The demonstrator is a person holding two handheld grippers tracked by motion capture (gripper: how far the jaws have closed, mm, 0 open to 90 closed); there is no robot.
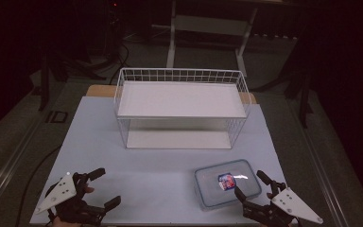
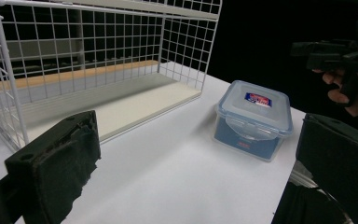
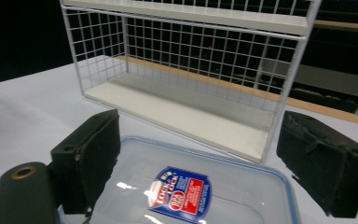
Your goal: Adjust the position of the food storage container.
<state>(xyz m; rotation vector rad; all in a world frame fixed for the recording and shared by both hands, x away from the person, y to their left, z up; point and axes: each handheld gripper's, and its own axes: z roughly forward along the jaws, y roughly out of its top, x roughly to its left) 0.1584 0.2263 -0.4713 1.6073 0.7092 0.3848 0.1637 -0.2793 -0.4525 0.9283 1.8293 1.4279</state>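
Looks like a lab or test room: dark, bare surroundings, white table (image 1: 123, 156) lit alone, cables (image 1: 118, 54) trailing on grey floor at 11 o'clock, metal desk frame (image 1: 208, 28) at 12 o'clock behind it.

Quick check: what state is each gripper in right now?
Left gripper: open, holding nothing.
Right gripper: open, jaws either side of the box lid, not gripping it.

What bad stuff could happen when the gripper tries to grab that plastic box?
The box sits close to the table edge, so a push from the open right gripper might slide it off. Its smooth lid could slip between the pads. Lifted towards the rack, it might bump the wire front.
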